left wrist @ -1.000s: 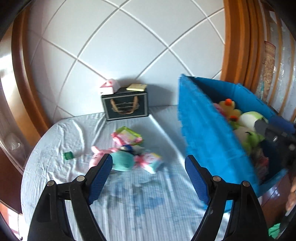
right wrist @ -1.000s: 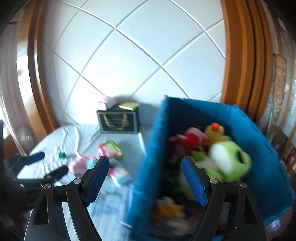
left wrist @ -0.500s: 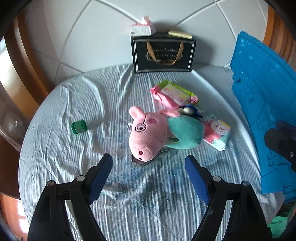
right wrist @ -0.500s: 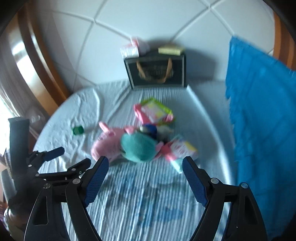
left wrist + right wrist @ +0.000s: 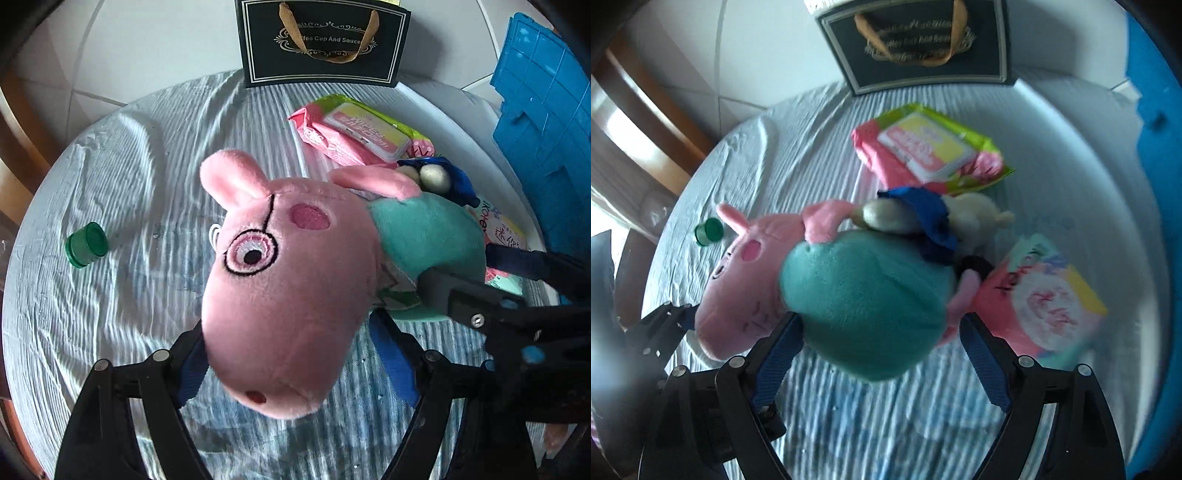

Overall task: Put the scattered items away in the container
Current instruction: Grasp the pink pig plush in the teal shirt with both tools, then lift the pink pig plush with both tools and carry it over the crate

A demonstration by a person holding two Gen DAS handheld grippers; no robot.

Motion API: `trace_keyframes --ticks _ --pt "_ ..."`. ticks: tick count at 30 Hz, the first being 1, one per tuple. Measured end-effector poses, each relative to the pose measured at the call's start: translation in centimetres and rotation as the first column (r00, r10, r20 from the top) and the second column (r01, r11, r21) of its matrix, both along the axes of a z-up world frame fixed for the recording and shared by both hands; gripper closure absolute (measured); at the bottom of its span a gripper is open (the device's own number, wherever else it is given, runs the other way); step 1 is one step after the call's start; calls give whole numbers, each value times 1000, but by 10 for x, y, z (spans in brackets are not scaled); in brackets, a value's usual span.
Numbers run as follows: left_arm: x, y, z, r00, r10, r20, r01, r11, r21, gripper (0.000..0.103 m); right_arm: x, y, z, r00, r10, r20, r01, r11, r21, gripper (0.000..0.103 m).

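Left gripper (image 5: pixel 293 363): jaws apart, flanking the pig plush's (image 5: pixel 291 280) pink head
Right gripper (image 5: pixel 882 356): jaws apart around its teal body
Blue container (image 5: pixel 546 122): far right of both

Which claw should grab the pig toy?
Probably the left claw: the pig has its head between the open fingers. The right claw straddles its wide teal belly, which looks harder to pinch.

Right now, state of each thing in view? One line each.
left gripper: open, straddling pig's head
right gripper: open, straddling pig's body
pig plush: lying on cloth, ungripped
green cap: on its side
wipes pack: flat, lid shut
gift bag: upright
blue crate: contents hidden
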State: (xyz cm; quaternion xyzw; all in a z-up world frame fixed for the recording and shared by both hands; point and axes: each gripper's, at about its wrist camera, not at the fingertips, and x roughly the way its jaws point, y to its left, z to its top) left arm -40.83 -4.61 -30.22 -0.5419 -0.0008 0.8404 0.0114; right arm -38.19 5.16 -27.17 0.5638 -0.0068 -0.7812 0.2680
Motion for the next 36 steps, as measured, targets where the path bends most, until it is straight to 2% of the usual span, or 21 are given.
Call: trace_keyframes --ticks 1,3,9,13,20,23,29,36 --pt "-1 -1 -2 1000 2 -11 -2 1000 0 30 -2 -3 -8 1000 16 18 -16 1000 -15 21" --pt "0 0 -3 999 0 -39 -1 1000 -29 41 0 -7 -9 999 29 -14 -29 1000 -4 27" --pt "8 0 15 995 -8 -102 6 1000 -21 46 13 -8 16 994 43 -105 -41 999 14 40" --pt "20 -1 47 984 -15 -179 10 1000 -26 46 25 0 47 985 43 -170 -45 999 -11 42" --pt "53 8 129 944 -40 -328 32 999 -30 46 60 10 128 946 11 -325 -25 999 -40 43" --pt "70 17 169 916 -58 -396 47 998 -38 46 80 21 170 918 -16 -397 -6 998 -56 42" --pt "107 46 241 842 -115 -527 107 993 -46 46 126 56 246 847 -87 -525 48 995 -88 42" --pt "142 102 302 755 -187 -629 210 977 -38 46 166 120 306 762 -169 -625 133 986 -105 42"
